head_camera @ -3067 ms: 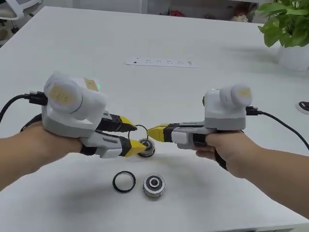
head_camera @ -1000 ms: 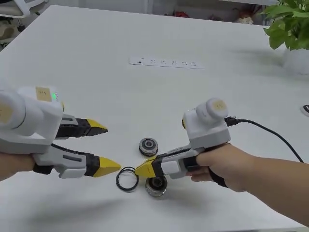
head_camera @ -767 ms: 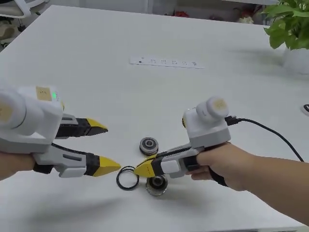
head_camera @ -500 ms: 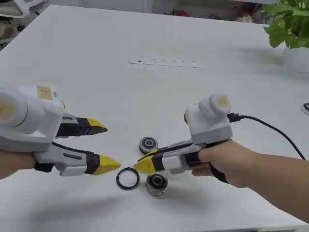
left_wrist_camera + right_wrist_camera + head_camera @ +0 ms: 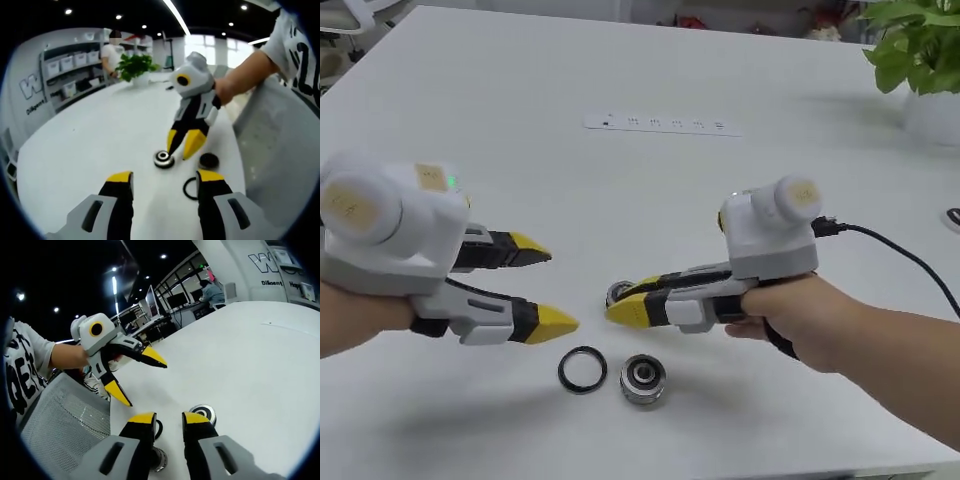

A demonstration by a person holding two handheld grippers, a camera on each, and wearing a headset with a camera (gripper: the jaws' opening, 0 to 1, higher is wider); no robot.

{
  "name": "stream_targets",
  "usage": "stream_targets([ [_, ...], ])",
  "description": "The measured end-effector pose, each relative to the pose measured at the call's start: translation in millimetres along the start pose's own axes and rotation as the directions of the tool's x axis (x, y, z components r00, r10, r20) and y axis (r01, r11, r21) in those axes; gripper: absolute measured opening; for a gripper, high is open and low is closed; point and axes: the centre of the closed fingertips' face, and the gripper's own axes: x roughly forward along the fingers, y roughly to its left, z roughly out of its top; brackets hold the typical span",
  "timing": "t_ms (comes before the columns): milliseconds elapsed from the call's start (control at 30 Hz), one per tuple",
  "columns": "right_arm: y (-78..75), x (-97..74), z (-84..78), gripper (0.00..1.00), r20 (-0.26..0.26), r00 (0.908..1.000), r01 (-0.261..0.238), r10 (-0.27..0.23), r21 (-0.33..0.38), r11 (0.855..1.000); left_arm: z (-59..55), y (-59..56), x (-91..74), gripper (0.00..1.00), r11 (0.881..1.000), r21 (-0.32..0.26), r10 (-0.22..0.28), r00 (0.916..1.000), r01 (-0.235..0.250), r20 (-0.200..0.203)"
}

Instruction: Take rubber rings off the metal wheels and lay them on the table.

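Two wheels (image 5: 643, 378) (image 5: 163, 159), one loose ring (image 5: 582, 369) (both grippers (image 5: 561, 288) (image 5: 617, 300) apparently empty)

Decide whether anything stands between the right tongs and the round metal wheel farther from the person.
Nothing visible does. The right tongs have their tips right beside the round metal wheel; the loose black rubber ring lies off to one side.

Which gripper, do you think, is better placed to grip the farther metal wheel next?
Probably right: the right gripper points closely at the farther metal wheel; the left gripper hangs wide open, farther off.
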Motion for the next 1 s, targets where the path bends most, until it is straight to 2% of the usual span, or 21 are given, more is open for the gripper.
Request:
stream_targets([
  [267, -21.6, -8.2, 6.3, 0.23, 0.025, 0.9955, 0.093, -0.091, -0.072, 0.993, 6.1, 3.9, 14.1, 0.50, 1.000, 0.007, -0.011, 0.9999, 0.011, -0.002],
  [433, -32.5, -12.4, 4.0, 0.26, 0.023, 0.9919, 0.127, -0.125, -0.087, 0.988, 8.4, 5.7, 23.1, 0.48, 1.000, 0.009, -0.020, 0.9998, 0.020, -0.006],
  [733, -40.4, -14.6, -7.2, 0.26, -0.009, 0.9882, 0.151, -0.153, -0.122, 0.981, 4.2, 7.9, 40.0, 0.46, 0.999, -0.004, -0.034, 0.9991, 0.034, -0.026],
  [1000, -38.5, -9.6, -21.6, 0.26, -0.061, 0.9871, 0.136, -0.148, -0.162, 0.977, -0.1, 4.9, 51.1, 0.41, 0.999, -0.012, -0.048, 0.9979, 0.047, -0.043],
])
